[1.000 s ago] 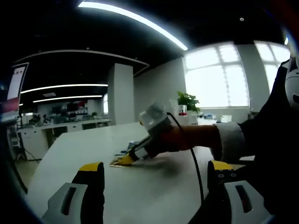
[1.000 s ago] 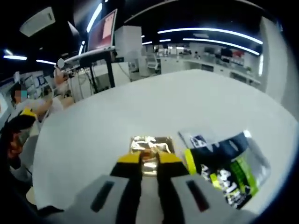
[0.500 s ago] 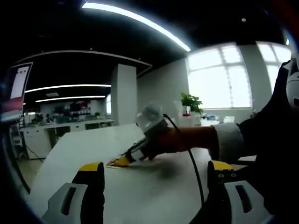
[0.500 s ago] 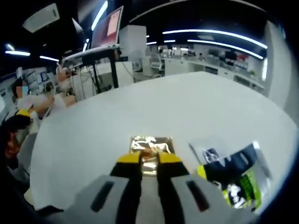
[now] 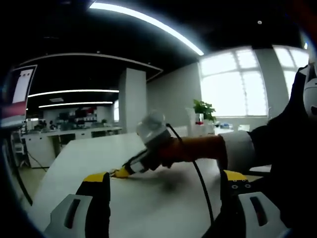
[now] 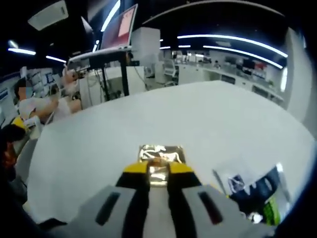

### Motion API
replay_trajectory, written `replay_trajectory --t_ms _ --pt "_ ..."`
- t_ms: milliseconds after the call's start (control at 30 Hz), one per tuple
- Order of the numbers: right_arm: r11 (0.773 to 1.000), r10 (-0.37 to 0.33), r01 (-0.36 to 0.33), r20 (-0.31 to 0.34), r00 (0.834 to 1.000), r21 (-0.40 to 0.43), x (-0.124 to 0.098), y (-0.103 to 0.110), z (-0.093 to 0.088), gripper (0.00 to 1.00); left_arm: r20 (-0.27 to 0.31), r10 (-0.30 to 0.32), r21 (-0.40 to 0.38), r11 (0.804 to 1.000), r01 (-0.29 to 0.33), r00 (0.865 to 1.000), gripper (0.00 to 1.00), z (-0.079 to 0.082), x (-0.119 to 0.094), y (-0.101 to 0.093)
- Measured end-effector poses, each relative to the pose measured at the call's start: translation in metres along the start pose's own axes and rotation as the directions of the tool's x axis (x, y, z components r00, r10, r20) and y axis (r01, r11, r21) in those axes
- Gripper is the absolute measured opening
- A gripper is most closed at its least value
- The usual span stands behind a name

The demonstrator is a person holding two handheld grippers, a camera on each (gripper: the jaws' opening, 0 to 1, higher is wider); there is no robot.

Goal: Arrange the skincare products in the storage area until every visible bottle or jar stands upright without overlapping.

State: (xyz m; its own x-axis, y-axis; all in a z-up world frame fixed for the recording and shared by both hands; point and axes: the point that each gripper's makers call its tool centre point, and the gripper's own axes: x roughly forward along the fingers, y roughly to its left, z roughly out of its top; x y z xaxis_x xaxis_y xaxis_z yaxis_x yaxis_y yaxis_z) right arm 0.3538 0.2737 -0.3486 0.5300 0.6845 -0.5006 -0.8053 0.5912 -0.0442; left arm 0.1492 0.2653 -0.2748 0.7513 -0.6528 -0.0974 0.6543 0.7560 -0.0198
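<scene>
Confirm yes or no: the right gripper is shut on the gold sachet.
Yes. In the right gripper view the right gripper has its yellow-tipped jaws closed on the near edge of the gold sachet on the white table.

The left gripper view looks low across the white table [image 5: 163, 208] toward bright windows [image 5: 233, 82]. The right gripper view faces steeply down, close over it. Both share the flat gold foil sachet [image 6: 159, 153].

Right hand-held gripper [image 6: 158, 170] clamped on gold sachet [image 6: 160, 157], white table [image 6: 198, 119], dark-green pouch [image 6: 257, 196] beside
</scene>
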Motion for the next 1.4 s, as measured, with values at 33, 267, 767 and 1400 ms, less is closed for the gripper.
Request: replay_trajectory --t_ms 33,267,767,1400 --pt "1.0 0.001 -0.001 0.001 1.0 0.0 0.002 0.001 0.001 0.12 -0.001 0.0 0.001 1.0 0.0 1.0 0.94 0.0 0.0 0.0" --pt "1.0 0.006 -0.006 0.007 1.0 -0.001 0.011 0.003 0.006 0.14 -0.001 0.002 -0.002 1.0 -0.002 1.0 0.94 0.0 0.001 0.001" --pt "0.997 0.073 -0.071 0.044 0.996 -0.034 0.033 0.026 0.013 0.4 -0.001 -0.004 -0.014 1.0 0.004 1.0 0.94 -0.003 0.005 0.001" --pt "0.996 0.054 -0.037 0.221 0.974 -0.08 0.02 0.004 0.044 0.13 0.002 0.003 -0.018 1.0 -0.002 1.0 0.94 -0.003 0.002 0.007"
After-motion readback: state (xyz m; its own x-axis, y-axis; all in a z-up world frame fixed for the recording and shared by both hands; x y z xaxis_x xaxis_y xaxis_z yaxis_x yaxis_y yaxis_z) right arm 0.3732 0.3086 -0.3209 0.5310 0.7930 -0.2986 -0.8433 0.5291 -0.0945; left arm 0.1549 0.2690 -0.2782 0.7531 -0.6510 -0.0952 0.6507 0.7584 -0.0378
